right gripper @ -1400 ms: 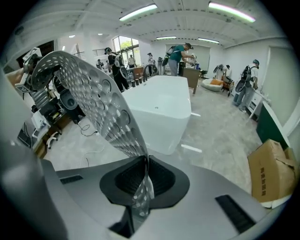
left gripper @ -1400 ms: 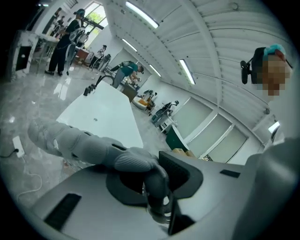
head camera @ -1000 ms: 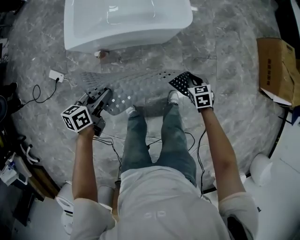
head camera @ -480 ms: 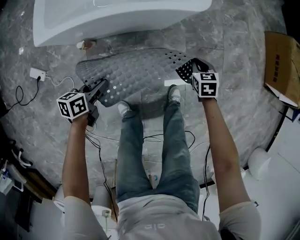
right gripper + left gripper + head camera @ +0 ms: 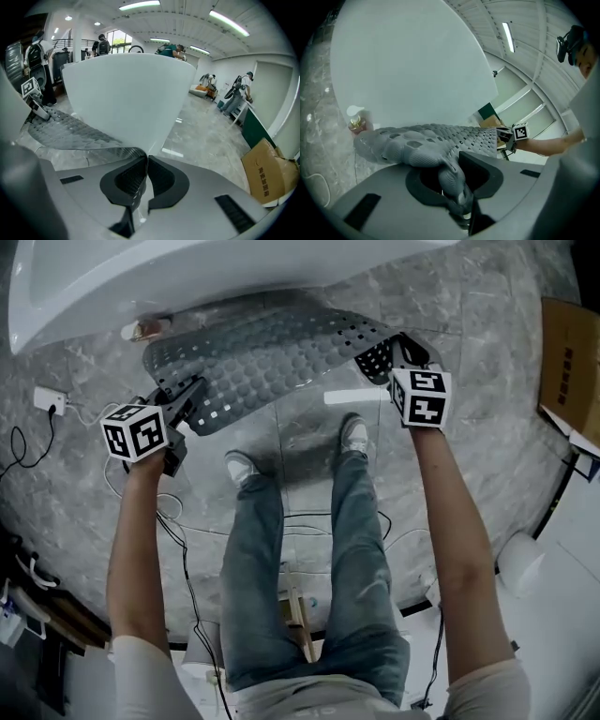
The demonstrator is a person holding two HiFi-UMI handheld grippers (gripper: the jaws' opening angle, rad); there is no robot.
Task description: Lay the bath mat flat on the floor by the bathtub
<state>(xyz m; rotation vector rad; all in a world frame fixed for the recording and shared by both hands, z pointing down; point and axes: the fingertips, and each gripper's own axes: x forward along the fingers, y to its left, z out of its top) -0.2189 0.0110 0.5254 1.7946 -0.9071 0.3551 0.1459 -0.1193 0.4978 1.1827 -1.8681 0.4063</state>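
The grey perforated bath mat (image 5: 262,357) hangs stretched between my two grippers, just in front of the white bathtub (image 5: 187,277). My left gripper (image 5: 190,401) pinches the mat's near left corner. In the left gripper view a bunched fold of the mat (image 5: 431,140) sits clamped in the left gripper (image 5: 458,191), whose jaws have just been closing on it. My right gripper (image 5: 398,354) is shut on the mat's right corner. The right gripper view shows the thin mat edge (image 5: 70,129) caught in the right gripper (image 5: 143,174). The mat's far edge droops toward the tub's base.
A pump bottle (image 5: 142,330) stands on the floor at the tub's foot. A wall plug with cables (image 5: 49,401) lies at the left, and more cables run behind the person's shoes (image 5: 242,468). A cardboard box (image 5: 567,362) sits at the right.
Both grippers have come down toward the floor with the mat. The mat now lies closer to the tub's base and spreads wider.
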